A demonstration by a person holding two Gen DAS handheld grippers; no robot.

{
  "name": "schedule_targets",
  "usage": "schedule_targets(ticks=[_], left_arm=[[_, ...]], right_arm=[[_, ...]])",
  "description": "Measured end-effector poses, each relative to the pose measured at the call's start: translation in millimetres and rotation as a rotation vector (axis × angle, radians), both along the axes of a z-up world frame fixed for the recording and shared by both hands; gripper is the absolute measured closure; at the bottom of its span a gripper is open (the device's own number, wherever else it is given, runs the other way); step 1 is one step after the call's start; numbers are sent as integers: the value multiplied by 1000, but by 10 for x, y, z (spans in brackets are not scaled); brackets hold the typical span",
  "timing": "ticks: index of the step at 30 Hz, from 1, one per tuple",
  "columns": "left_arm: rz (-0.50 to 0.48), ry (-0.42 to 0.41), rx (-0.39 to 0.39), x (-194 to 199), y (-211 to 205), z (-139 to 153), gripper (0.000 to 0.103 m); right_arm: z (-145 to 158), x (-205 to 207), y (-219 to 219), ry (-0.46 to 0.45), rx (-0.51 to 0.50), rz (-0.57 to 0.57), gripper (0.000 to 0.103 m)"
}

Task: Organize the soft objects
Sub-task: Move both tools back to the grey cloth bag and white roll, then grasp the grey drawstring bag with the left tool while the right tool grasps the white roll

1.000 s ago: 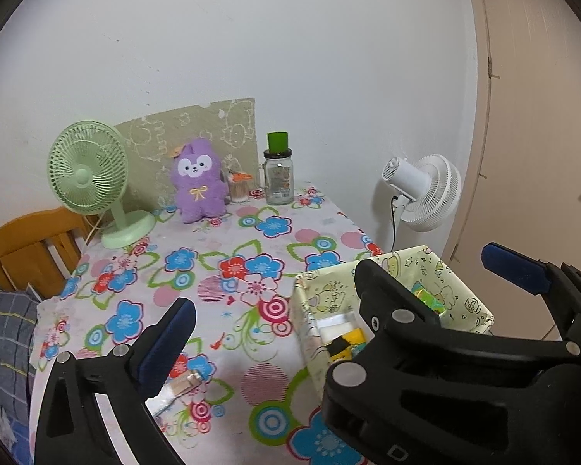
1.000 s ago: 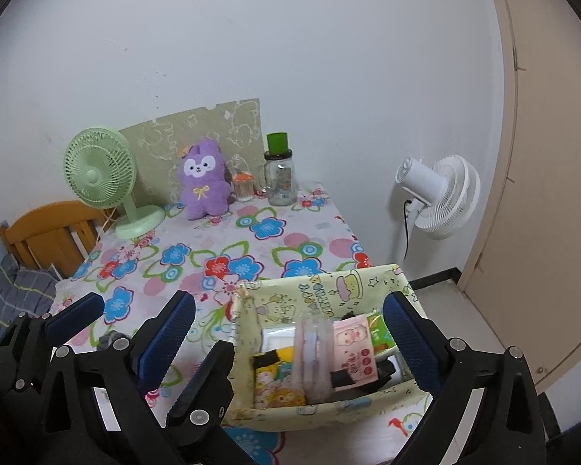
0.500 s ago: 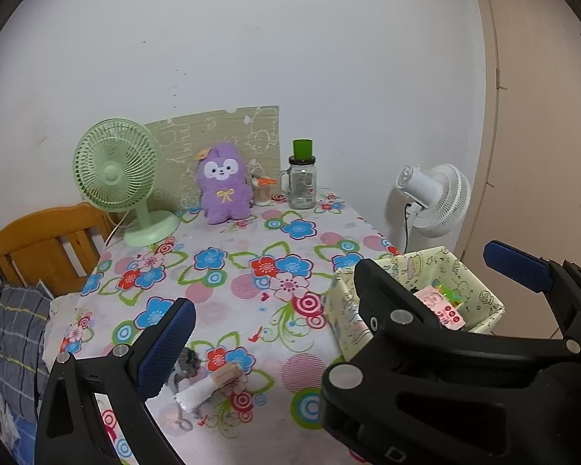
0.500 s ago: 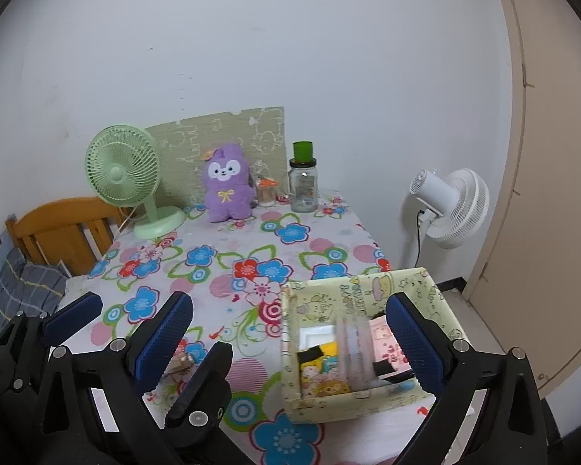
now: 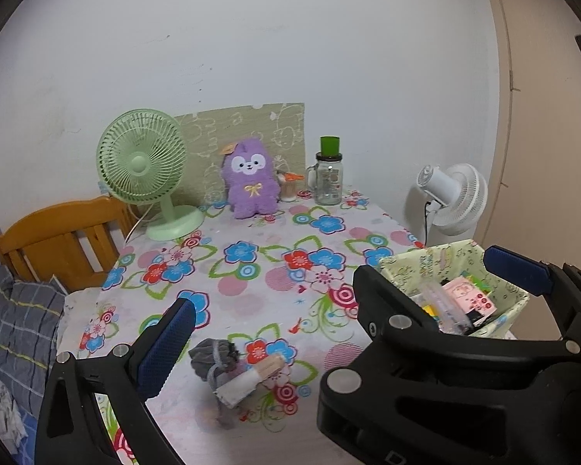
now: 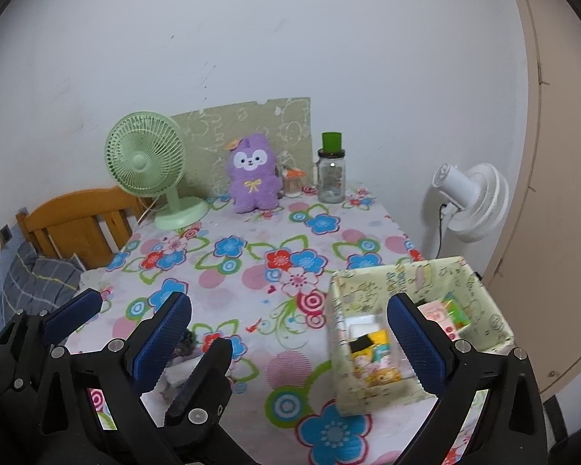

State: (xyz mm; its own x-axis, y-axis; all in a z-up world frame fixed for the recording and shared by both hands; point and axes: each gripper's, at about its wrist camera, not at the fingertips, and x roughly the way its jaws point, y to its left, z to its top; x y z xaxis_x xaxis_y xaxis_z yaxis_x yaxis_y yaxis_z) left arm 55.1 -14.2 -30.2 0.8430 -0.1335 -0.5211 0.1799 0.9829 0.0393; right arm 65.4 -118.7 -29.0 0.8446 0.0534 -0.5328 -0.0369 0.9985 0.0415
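Both grippers hung over the near edge of the bench [image 5: 251, 294], fingers wide, nothing between them: left gripper [image 5: 341, 302], right gripper [image 6: 290, 333]. Just in front of the left one lay a grey pouch [image 5: 213, 356] w/ a small tube [image 5: 248, 381] touching it. On the right stood the box [image 6: 480, 294], full of small packs. Far back, by the wall, sat the purple plush [image 5: 250, 178], betw. green fan [image 5: 145, 178] & jar [image 5: 328, 178].
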Motion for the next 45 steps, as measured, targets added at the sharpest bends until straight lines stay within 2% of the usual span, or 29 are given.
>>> schedule_targets(ticks=[15, 26, 34, 45], left_arm=[[32, 66, 7, 214, 307, -336, 0], [38, 118, 41, 385, 489, -727, 0], [62, 156, 76, 477, 601, -1002, 0], [74, 248, 47, 597, 822, -1308, 2]], right_arm=[[-352, 207, 309, 37, -8, 14, 1], [-791, 444, 501, 121, 6, 44, 1], [-1142, 627, 637, 216, 17, 61, 1], [-1456, 780, 846, 317, -17, 85, 1]])
